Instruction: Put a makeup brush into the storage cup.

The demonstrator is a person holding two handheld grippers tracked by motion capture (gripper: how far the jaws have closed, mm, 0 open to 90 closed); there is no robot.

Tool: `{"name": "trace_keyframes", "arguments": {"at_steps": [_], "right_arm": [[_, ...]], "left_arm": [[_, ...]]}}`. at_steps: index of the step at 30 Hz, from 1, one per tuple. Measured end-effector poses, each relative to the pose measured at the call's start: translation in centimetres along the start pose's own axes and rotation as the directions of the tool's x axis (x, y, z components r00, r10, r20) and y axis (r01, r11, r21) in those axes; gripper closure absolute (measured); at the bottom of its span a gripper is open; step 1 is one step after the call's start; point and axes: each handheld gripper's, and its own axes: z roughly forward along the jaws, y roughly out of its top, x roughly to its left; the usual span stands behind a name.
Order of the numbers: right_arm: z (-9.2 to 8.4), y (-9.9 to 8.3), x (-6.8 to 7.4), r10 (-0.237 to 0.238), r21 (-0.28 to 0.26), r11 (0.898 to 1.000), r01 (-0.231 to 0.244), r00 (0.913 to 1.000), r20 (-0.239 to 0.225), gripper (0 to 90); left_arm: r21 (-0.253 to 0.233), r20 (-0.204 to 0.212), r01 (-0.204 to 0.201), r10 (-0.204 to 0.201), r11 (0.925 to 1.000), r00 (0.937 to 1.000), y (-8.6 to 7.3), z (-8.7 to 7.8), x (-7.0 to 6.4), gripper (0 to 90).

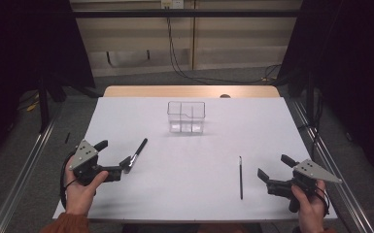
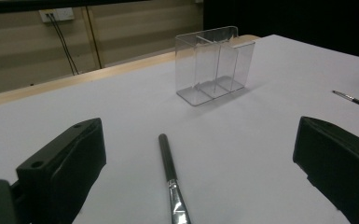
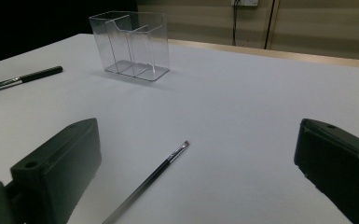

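A clear plastic organiser (image 1: 186,117) with compartments stands at the far middle of the white table (image 1: 194,194); it also appears as the organiser (image 2: 213,63) and the organiser (image 3: 130,44). A thick black brush (image 1: 137,154) lies at the left, its bristle end toward my left gripper (image 1: 112,155), which is open and holds nothing. The thick brush (image 2: 170,173) lies on the table between the open jaws. A thin black brush (image 1: 241,176) lies at the right, just left of my open right gripper (image 1: 273,166). The thin brush (image 3: 147,182) points away between its jaws.
The table's wooden far edge (image 1: 192,91) borders the white top. Metal rails (image 1: 24,165) run along both sides, with cables (image 1: 179,63) on the floor behind. Dark curtains flank the workspace.
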Motion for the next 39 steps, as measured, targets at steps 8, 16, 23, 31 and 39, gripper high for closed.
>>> {"name": "trace_keyframes", "arguments": {"at_steps": [8, 16, 23, 31, 39], "right_arm": [[0.1, 0.0, 0.0, -0.009, 0.007, 1.0, 0.009, 1.0, 0.001, 0.1], [0.1, 0.0, 0.1, -0.013, 0.011, 1.0, 0.013, 0.9999, 0.0, 0.0], [0.1, 0.0, 0.1, -0.015, 0.013, 1.0, 0.015, 0.9999, 0.002, 0.0], [0.1, -0.1, 0.0, -0.013, 0.016, 1.0, 0.013, 0.9999, 0.0, 0.0], [0.1, -0.1, 0.0, -0.01, 0.017, 1.0, 0.01, 0.9999, -0.002, 0.0]], "left_arm": [[0.006, -0.018, 0.017, -0.017, 0.9998, 0.9997, 0.5, 1.6, 1.0, 2.3], [0.006, -0.015, 0.028, -0.028, 0.9996, 0.9995, 1.2, 2.8, 1.4, 2.3], [0.029, -0.004, 0.006, -0.006, 0.9996, 1.0, 2.7, 4.2, 1.8, 2.4], [0.02, -0.018, 0.009, -0.008, 0.9998, 0.9998, 3.7, 5.4, 2.5, 2.3], [0.061, -0.021, 0.014, -0.012, 0.9981, 0.9997, 3.5, 6.6, 2.8, 2.4]]}}
